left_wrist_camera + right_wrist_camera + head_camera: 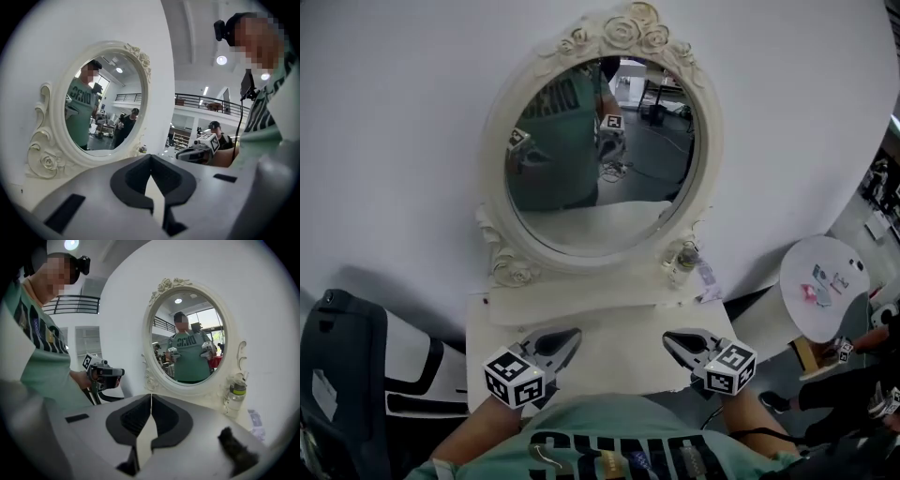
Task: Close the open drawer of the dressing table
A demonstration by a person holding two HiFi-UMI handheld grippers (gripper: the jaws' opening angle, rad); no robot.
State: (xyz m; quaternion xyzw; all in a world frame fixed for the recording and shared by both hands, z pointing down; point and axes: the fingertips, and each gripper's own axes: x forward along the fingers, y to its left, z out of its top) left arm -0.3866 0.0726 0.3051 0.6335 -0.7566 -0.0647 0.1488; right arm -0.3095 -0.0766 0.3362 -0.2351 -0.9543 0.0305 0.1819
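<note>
The dressing table (pixel 619 366) drawer front seems hidden below the person's shirt (pixel 609 427)

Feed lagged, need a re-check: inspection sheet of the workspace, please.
Surface: dressing table top white, bare between the grippers.
Job's things: drawer not in view; oval mirror upright at the back.
Clutter: small bottle and a paper slip at the mirror's right base.
Grippers: left gripper and right gripper both shut, empty, above the top.
Cables: black cable down the person's chest.
Surroundings: black chair left, round white table right.
</note>
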